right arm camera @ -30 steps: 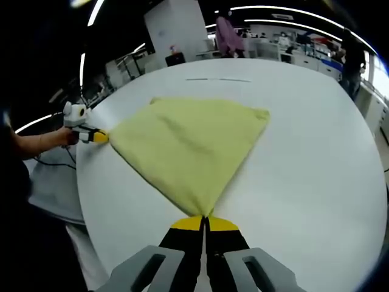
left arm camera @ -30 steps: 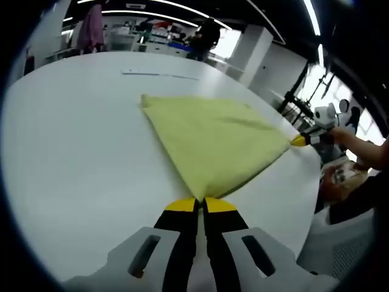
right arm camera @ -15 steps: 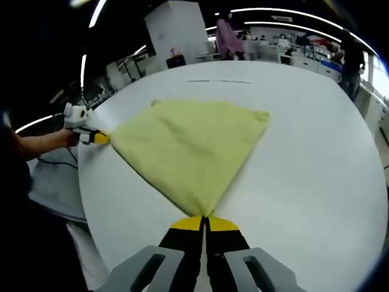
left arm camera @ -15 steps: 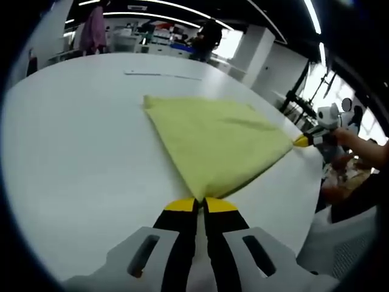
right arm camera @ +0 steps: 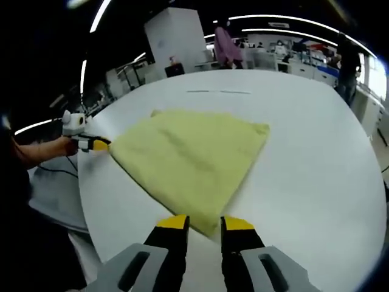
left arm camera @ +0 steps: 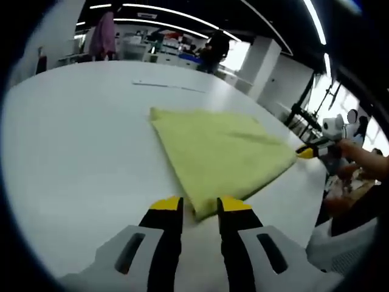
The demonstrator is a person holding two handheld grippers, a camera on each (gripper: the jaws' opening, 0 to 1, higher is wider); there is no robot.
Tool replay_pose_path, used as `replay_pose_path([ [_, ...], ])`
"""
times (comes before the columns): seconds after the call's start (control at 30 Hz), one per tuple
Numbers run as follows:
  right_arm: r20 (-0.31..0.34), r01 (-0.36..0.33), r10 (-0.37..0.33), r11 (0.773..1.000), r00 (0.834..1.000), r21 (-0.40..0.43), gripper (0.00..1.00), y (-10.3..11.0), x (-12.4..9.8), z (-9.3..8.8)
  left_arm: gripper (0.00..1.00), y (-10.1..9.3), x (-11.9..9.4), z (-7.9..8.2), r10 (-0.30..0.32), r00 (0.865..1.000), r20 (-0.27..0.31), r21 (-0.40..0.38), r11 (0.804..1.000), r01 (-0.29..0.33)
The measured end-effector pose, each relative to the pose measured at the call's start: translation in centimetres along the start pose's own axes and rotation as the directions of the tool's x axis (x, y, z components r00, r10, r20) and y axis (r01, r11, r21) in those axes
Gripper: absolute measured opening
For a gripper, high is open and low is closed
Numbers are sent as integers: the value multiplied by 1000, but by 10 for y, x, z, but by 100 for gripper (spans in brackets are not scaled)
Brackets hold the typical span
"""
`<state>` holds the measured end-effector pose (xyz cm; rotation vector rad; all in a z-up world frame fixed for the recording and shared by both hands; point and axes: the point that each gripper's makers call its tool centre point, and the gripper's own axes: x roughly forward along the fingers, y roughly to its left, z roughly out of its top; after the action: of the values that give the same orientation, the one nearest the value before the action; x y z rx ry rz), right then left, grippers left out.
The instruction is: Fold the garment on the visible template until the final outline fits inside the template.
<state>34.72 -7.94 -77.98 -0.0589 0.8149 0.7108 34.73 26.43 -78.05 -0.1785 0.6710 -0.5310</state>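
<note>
A yellow garment (left arm camera: 225, 146), folded into a flat four-cornered shape, lies on the white table (left arm camera: 79, 152). My left gripper (left arm camera: 200, 207) is open, and the garment's near corner rests loose on the table between its yellow fingertips (left arm camera: 167, 204). My right gripper (right arm camera: 205, 224) is open too, with another corner of the garment (right arm camera: 188, 155) lying just ahead of its jaws. Each gripper shows in the other's view at a side corner of the cloth: the right gripper (left arm camera: 309, 152) and the left gripper (right arm camera: 92, 143), each held by a hand. Thin template lines (left arm camera: 167, 86) mark the table beyond the garment.
The round table's edge (right arm camera: 85, 201) curves close by the left gripper's corner of the cloth. The person's hand (left arm camera: 364, 161) reaches in from off the table. Far behind are desks and standing people (left arm camera: 209, 42). Bare white table (right arm camera: 316, 164) spreads beside the garment.
Both grippers have opened and let go of the garment corners they were pinching. The corners now lie slack on the table, and the cloth has flattened.
</note>
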Motion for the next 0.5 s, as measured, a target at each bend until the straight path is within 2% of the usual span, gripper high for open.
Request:
replay_pose_path([
  [0.2,51,-12,14,1000,999,-26,46,12,-1,15,36,-11,-8,9,-16,1000,24,46,999,15],
  [0.33,106,-35,40,998,994,-46,55,26,-6,32,49,-20,-18,24,-26,997,74,83,996,20],
  [0.5,161,-52,62,997,985,-61,69,41,-13,49,56,-26,-26,33,-52,994,97,78,996,44],
])
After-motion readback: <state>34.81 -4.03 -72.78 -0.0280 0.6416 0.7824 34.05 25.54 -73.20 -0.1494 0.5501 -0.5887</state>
